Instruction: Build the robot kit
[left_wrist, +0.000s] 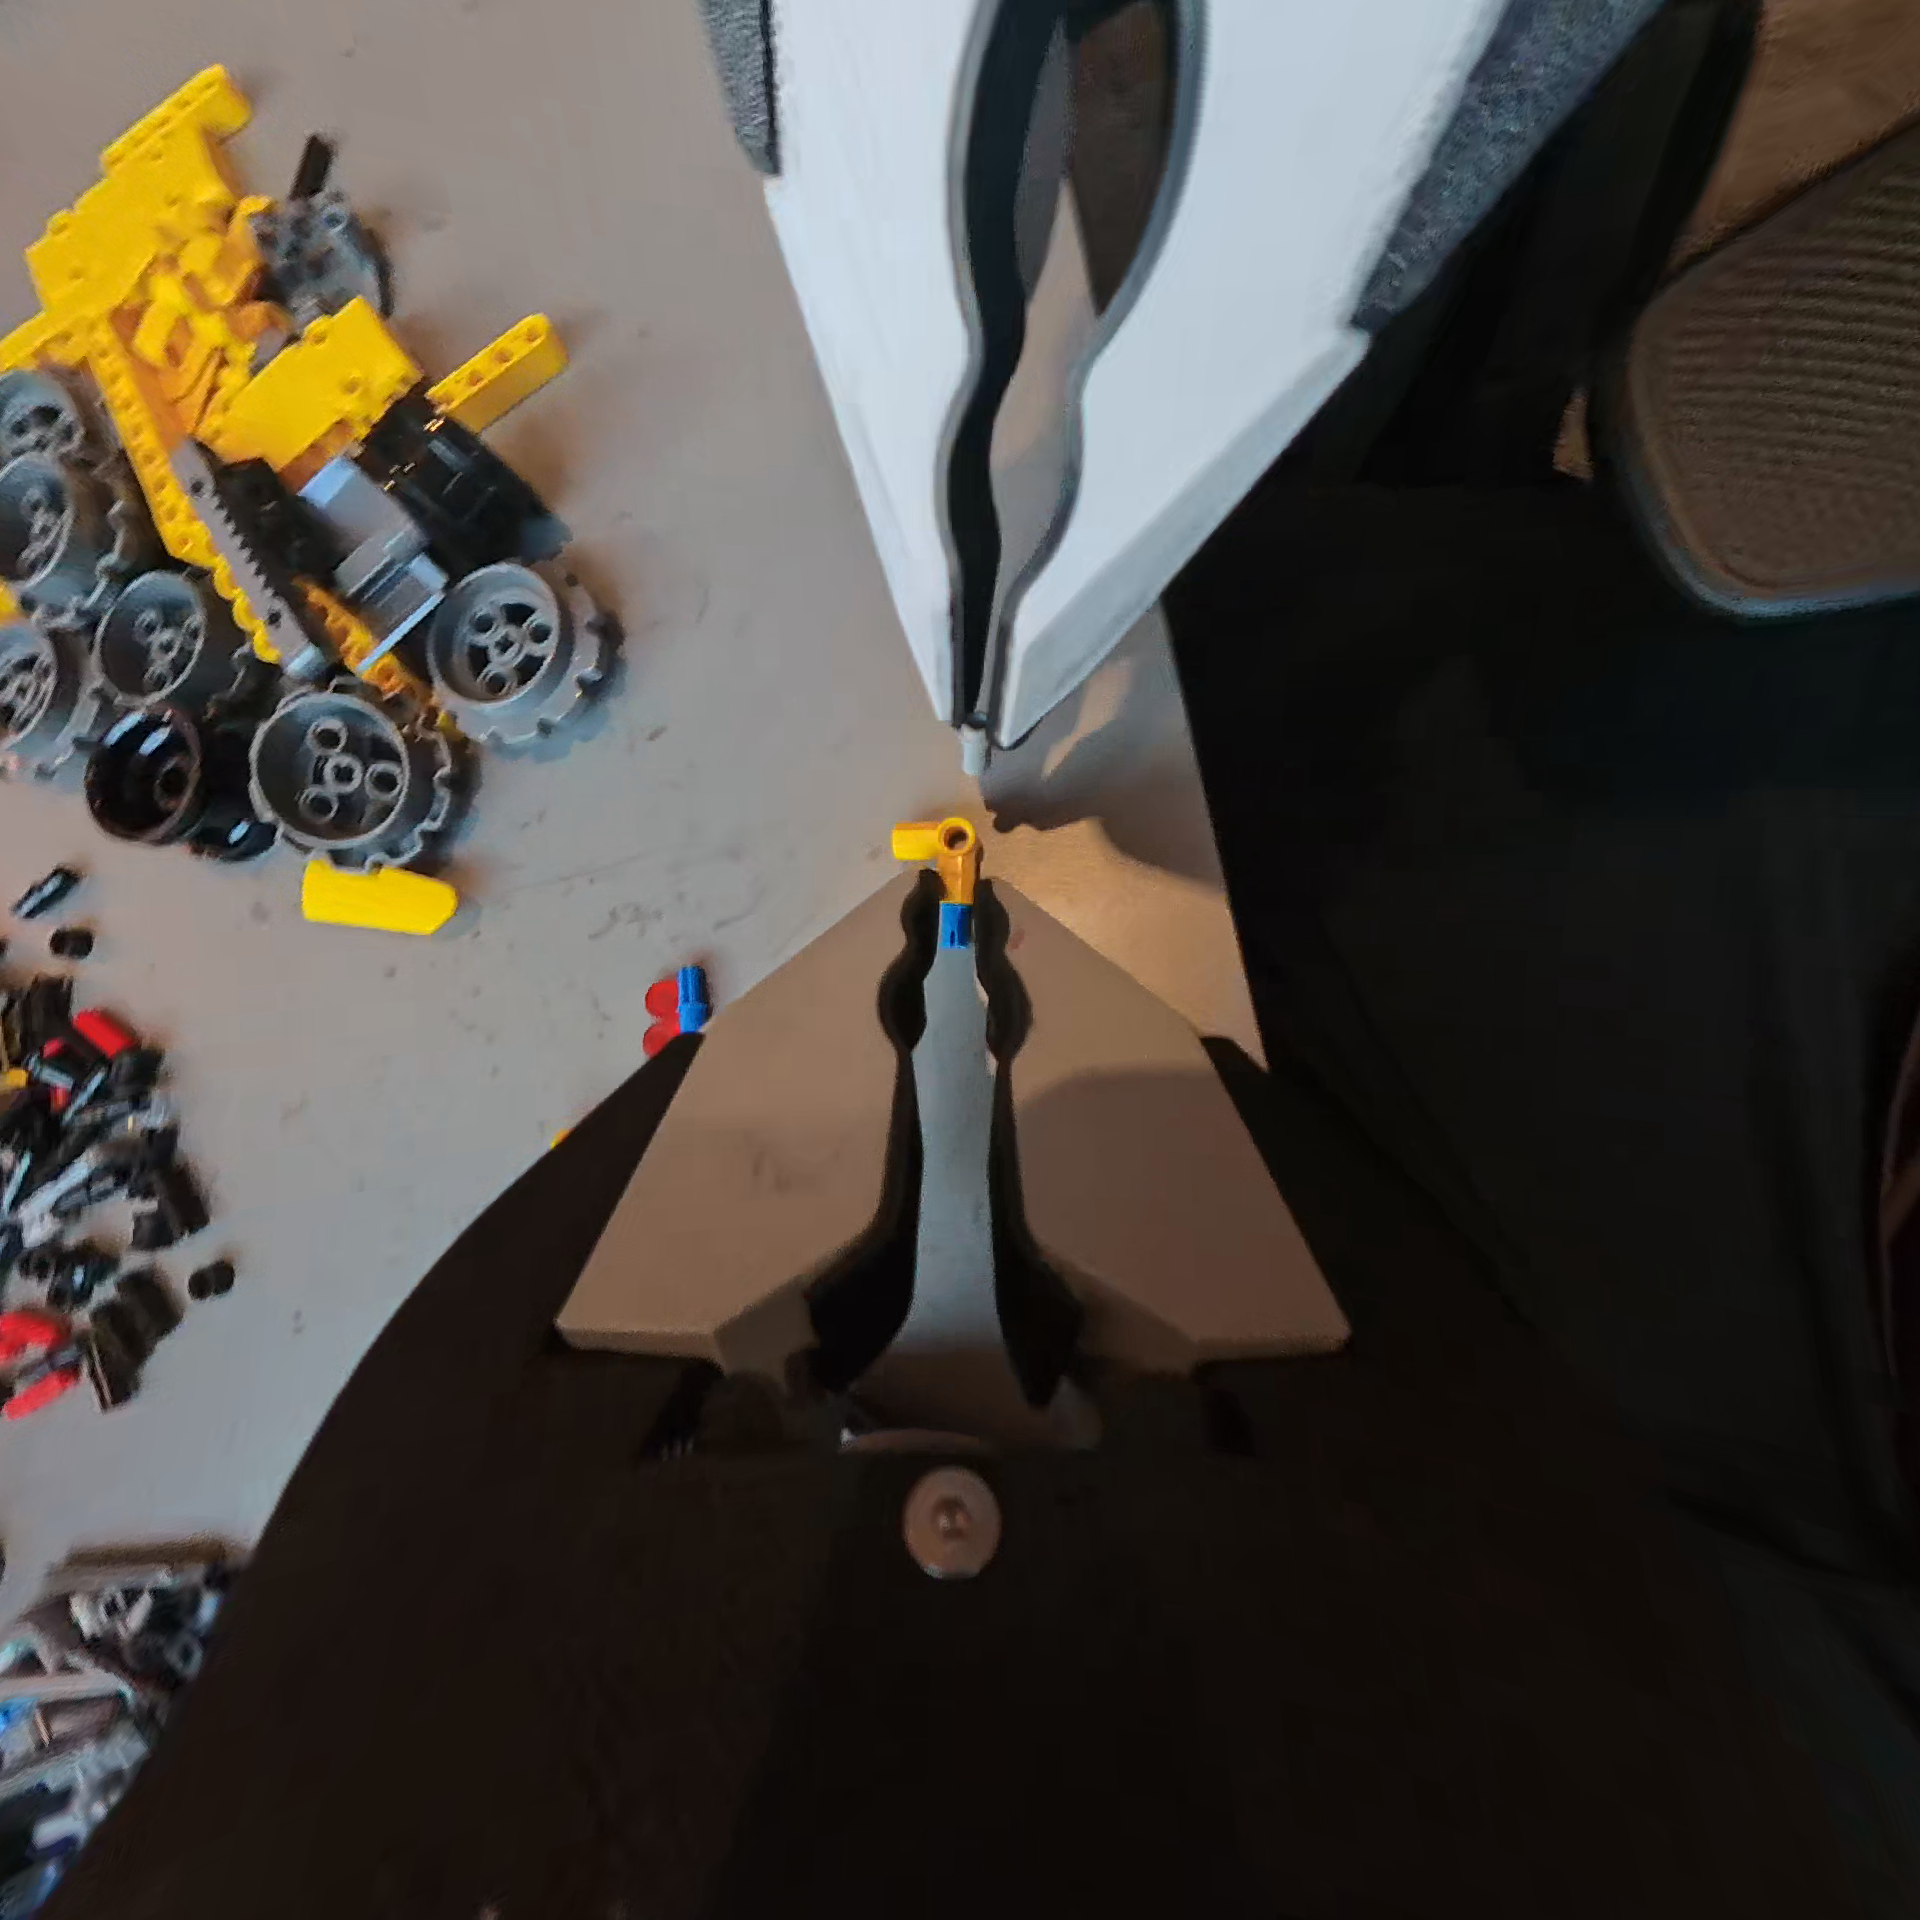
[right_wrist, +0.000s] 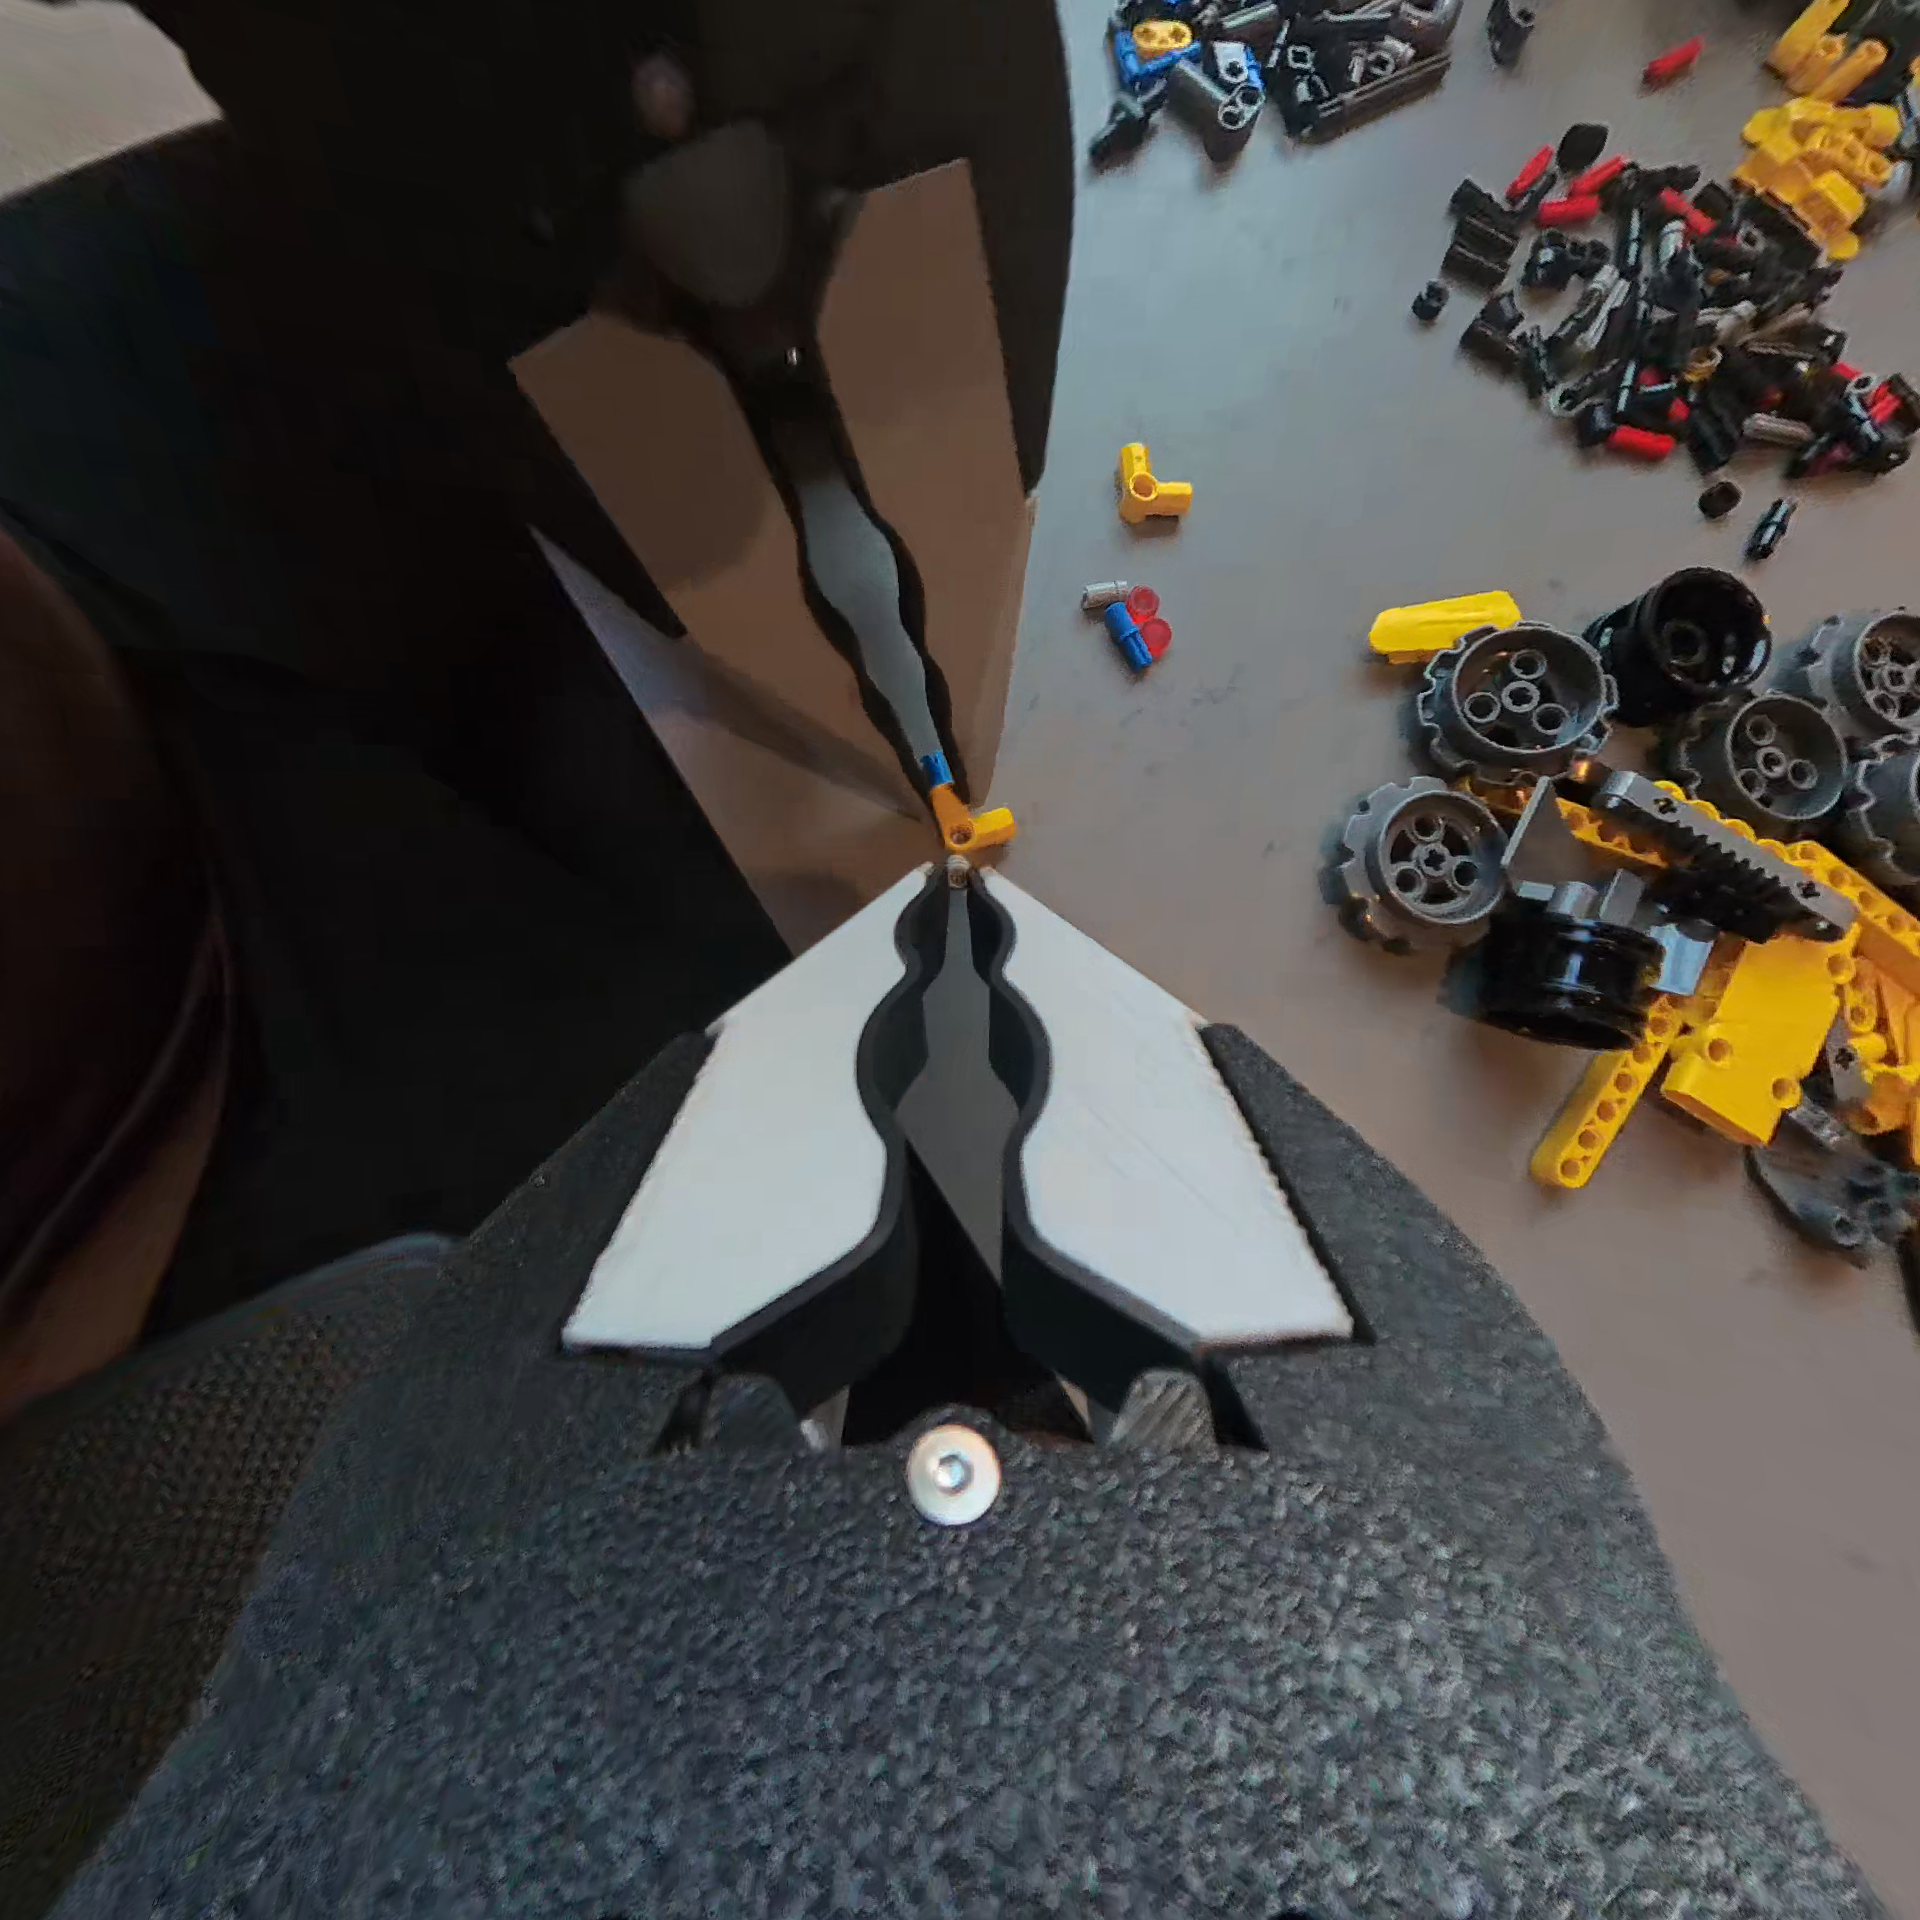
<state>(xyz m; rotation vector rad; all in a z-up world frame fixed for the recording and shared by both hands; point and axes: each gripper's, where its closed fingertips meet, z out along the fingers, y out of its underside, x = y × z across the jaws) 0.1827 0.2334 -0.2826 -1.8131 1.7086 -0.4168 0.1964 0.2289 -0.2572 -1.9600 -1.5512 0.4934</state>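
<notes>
My left gripper (left_wrist: 956, 906) has tan fingers and is shut on a blue pin (left_wrist: 954, 925) plugged into a yellow angle connector (left_wrist: 948, 844), held above the grey table's edge. My right gripper (right_wrist: 957, 879) has white fingers and is shut on a small grey pin (right_wrist: 957, 871). Its tip points at the connector (right_wrist: 974, 826) and is almost touching it. In the left wrist view the right gripper (left_wrist: 977, 727) comes down from the top with the grey pin (left_wrist: 971, 750). In the right wrist view the left gripper (right_wrist: 940, 781) comes from above, with the blue pin (right_wrist: 937, 769).
A part-built yellow vehicle with grey wheels (left_wrist: 260, 468) (right_wrist: 1714, 935) lies on the table. A second yellow connector (right_wrist: 1148, 486), a blue pin with red studs (right_wrist: 1132, 623) and a yellow panel (right_wrist: 1439, 623) lie loose. Piles of small black and red parts (right_wrist: 1662, 291) are farther off. A mesh chair (left_wrist: 1787, 416) is beyond the table edge. My two grippers' fingertips are within a few centimetres of each other.
</notes>
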